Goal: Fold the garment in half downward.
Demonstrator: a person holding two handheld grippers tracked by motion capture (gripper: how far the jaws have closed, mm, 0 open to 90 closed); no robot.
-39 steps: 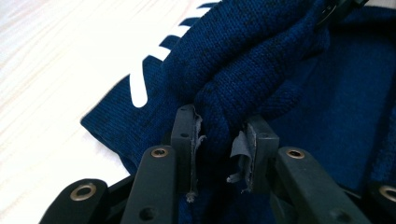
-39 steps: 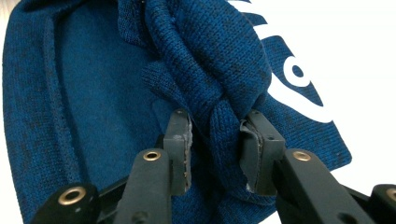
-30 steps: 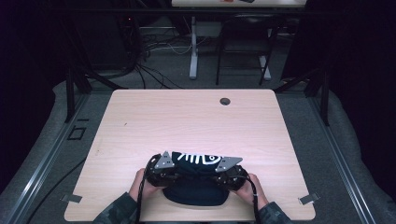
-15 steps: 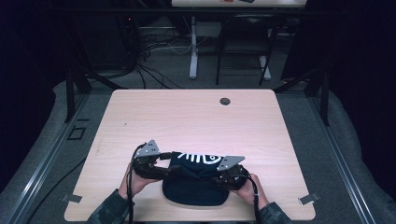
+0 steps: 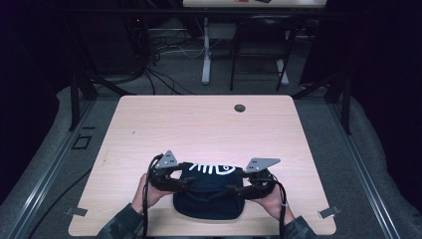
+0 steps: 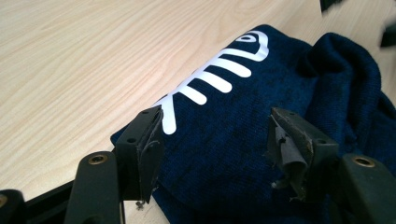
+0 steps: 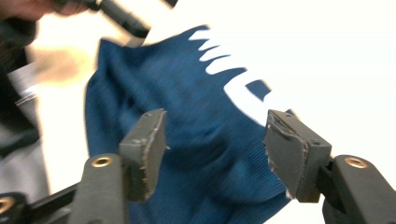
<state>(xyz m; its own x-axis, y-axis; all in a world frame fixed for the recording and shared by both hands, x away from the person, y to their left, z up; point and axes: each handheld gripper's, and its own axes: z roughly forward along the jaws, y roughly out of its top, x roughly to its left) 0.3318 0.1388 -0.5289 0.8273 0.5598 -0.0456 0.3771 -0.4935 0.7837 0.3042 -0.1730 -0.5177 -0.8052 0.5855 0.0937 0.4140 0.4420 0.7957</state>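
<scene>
Broadly, the pale wood-grain surface [image 5: 209,129] carries one thing near its front edge: a dark navy knitted cloth [image 5: 209,196], folded into a rounded heap, its far part flat and its near part bunched in soft folds. Across the flat top runs a white fish-skeleton print [image 5: 211,169], with ribs along a spine and an eye at one end; no writing can be read on it. The left gripper [image 5: 186,184] and right gripper [image 5: 231,189] flank the cloth, each in a hand. Both sets of jaws have just been opening and now stand apart above the fabric, pressing nothing. A small dark hole [image 5: 240,107] sits near the far edge.
</scene>
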